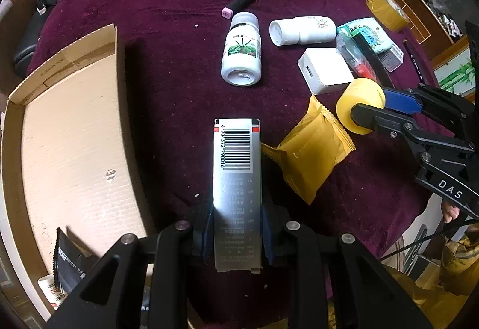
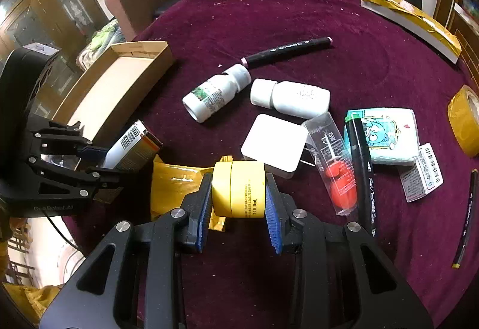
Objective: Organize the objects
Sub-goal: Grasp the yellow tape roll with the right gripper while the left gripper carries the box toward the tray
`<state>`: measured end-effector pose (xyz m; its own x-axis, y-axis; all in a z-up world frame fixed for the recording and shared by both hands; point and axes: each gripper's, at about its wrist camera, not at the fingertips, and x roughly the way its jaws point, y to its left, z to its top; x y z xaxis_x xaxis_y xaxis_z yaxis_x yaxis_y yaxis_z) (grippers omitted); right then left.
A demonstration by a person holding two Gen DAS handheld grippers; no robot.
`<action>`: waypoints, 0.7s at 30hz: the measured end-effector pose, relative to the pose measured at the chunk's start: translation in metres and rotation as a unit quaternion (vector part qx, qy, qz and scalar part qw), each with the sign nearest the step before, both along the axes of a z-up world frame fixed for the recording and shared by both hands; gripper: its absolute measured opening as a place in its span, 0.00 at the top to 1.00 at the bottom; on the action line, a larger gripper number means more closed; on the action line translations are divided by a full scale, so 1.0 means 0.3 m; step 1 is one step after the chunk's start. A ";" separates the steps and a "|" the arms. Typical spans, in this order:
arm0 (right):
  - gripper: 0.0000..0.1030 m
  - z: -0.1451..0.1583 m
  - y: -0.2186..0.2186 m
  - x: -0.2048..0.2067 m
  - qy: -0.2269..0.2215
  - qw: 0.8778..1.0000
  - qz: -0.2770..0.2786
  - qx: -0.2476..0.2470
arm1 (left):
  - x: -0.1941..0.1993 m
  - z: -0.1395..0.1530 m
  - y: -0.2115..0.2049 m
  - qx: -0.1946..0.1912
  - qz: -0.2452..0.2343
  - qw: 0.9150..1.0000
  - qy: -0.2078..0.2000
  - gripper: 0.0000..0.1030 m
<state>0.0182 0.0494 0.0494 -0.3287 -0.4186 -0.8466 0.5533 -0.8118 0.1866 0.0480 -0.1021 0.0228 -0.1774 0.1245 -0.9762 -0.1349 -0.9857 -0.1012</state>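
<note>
Left wrist view: left gripper (image 1: 238, 234) clamps silver barcode box (image 1: 237, 188), held above table (image 1: 167, 59).
Right wrist view: right gripper (image 2: 239, 213) grips yellow jar (image 2: 239, 189) by its flat ends, jar on its side.
Under jar: yellow pouch (image 2: 176, 188) on table.
Just beyond: white charger (image 2: 274, 141), two white bottles lying flat.
Far left: open cardboard tray (image 1: 74, 149), black packet (image 1: 67, 264) in near corner.

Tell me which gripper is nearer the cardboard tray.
Left. The left gripper, shut on the silver barcode box, hangs right beside the cardboard tray. The right gripper, clamping the yellow jar, sits farther off, over the yellow packet.
</note>
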 end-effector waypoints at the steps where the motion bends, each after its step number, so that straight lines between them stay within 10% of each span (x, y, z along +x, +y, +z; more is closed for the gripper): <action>1: 0.69 0.003 -0.003 0.002 0.001 1.000 0.001 0.000 | 0.012 -0.002 0.024 0.001 -0.001 1.000 0.000 0.74; 21: 0.69 0.031 -0.039 0.019 0.007 1.000 0.019 -0.002 | 0.074 0.121 -0.064 -0.008 0.009 1.000 0.016 0.74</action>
<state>0.0240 0.0378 0.0588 -0.3233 -0.4348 -0.8405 0.5863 -0.7892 0.1827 0.0702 -0.1213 0.0590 -0.2099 0.1050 -0.9721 -0.1205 -0.9894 -0.0809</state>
